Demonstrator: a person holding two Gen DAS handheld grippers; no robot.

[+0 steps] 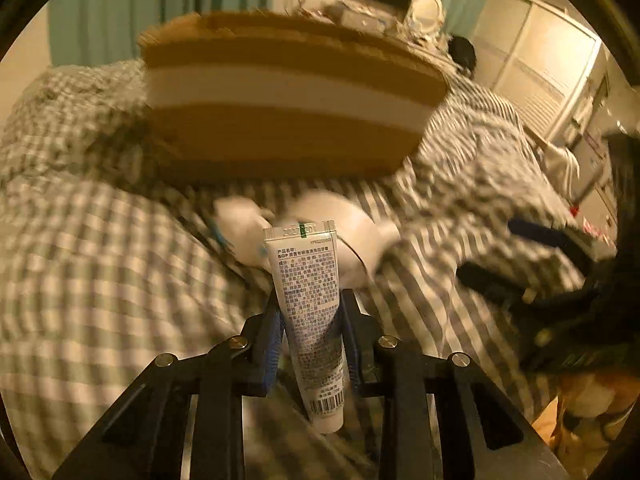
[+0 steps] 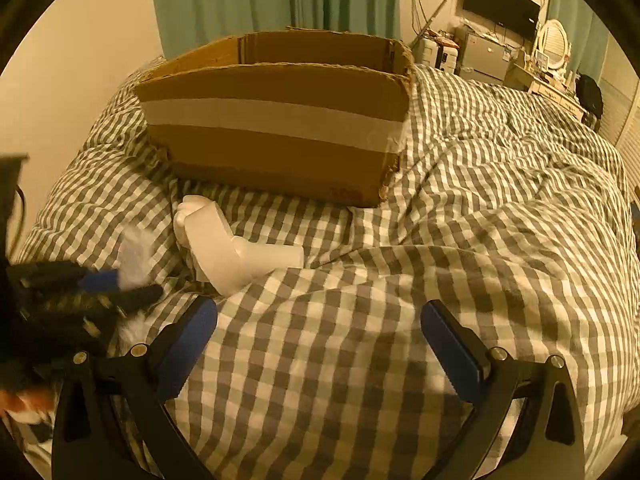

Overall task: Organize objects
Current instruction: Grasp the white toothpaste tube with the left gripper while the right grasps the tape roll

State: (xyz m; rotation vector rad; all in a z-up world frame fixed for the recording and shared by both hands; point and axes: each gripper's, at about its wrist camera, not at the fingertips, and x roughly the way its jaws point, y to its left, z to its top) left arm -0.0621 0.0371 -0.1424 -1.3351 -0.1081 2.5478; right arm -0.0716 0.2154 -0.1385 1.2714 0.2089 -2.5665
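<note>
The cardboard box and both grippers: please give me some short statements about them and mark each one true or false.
1. The left gripper has its jaws shut on a tube. True.
2. The right gripper holds the white bottle. False: its jaws are open and empty; the white bottle lies on the checked bedcover.
3. The cardboard box stands on the bedcover, open at the top. True.
4. The white bottle is inside the box. False: it lies in front of the box.
5. The box has a pale tape band across its near side. True.
</note>
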